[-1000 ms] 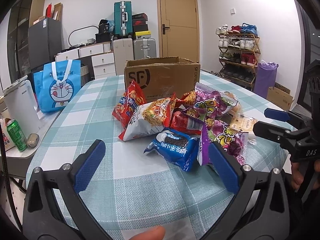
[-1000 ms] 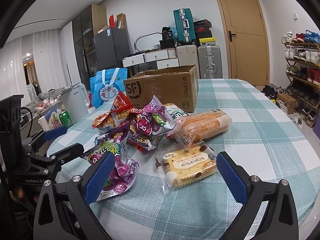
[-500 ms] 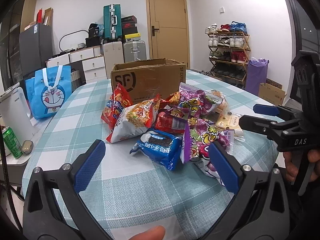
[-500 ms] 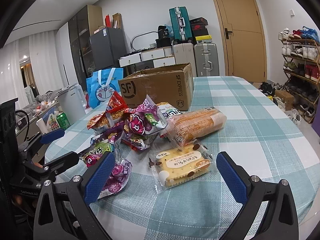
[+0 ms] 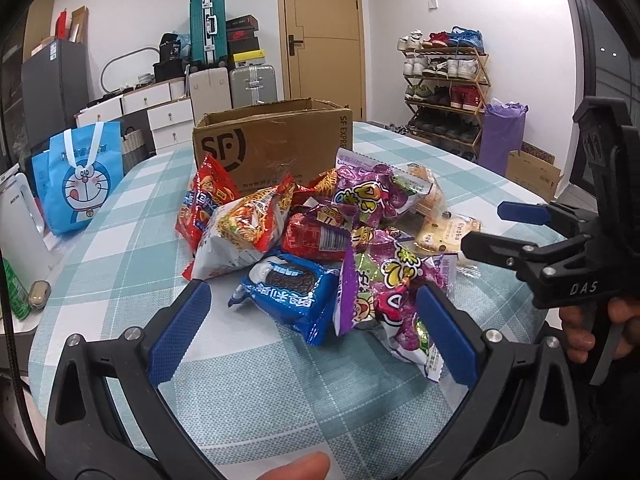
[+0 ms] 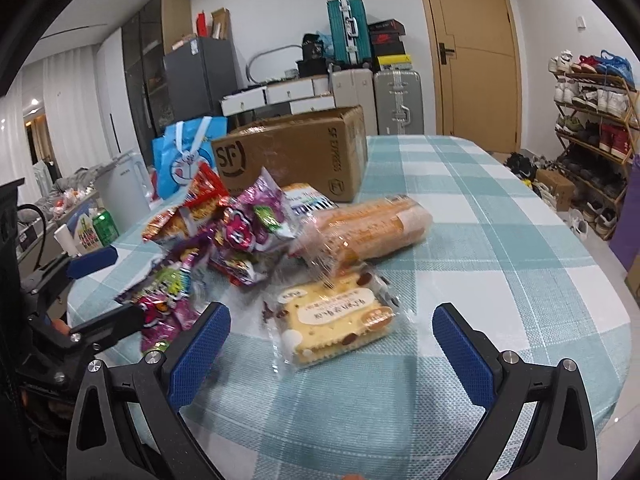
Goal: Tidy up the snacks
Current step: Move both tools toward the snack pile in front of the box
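Left wrist view is showing the left gripper [image 5: 312,336] gaping wide, empty, over a cookie pack [image 5: 288,292]; the right gripper [image 6: 332,344] is likewise spreading wide before a cake pack [image 6: 336,320].

Bright, even indoor light from ceiling spots, visible top left in the right wrist view. Strong fisheye bending and black vignetting at the edges. Right view is motion-blurred; the purple candy bags [image 6: 176,292] smear. Left view is sharp.

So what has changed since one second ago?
Both grippers, left and right, moved closer to the snack pile: the blue cookie pack and the yellow cake pack now look nearer. Both are open as before, holding nothing. The snacks and cardboard box have not moved.
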The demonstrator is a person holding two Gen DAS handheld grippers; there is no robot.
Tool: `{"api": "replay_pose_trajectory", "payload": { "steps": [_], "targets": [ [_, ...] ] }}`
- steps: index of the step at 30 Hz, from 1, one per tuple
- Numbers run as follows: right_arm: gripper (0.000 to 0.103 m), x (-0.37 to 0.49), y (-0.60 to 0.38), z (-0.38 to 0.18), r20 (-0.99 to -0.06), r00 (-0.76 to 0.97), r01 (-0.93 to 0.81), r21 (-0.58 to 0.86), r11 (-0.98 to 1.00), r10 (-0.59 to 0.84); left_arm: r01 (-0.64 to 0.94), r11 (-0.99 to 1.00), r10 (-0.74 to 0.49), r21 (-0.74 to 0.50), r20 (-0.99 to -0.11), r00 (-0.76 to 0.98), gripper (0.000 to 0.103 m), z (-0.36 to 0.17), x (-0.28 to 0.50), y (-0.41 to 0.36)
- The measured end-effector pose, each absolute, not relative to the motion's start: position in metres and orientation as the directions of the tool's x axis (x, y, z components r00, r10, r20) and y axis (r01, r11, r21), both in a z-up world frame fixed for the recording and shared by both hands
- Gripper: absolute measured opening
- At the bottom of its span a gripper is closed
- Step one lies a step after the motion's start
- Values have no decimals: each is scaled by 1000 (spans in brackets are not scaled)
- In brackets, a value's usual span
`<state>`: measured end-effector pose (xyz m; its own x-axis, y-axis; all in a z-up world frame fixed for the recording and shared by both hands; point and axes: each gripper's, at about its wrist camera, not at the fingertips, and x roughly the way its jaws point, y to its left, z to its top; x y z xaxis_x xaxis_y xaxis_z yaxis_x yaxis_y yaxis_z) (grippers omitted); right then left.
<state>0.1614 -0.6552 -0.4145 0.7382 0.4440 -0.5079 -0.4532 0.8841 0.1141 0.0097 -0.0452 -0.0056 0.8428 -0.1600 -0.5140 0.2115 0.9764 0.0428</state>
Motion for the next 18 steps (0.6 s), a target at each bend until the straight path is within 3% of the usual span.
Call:
{"api": "replay_pose_trajectory", "payload": {
  "steps": [7,11,18],
  "targets": [
    [103,173,-656,-426,-564,717,-430,104,897,409,281,959,-225,22,-543,809,103,-8,21,-54],
    [103,176,-656,-428,-569,712,-434,102,895,410,327,945,-276,-5,-549,789,97,-8,25,-57],
    [103,179,-655,-431,-574,723,-423,73,903,385,399,917,-332,-18,-588,737,70,-15,34,-69]
  ]
}}
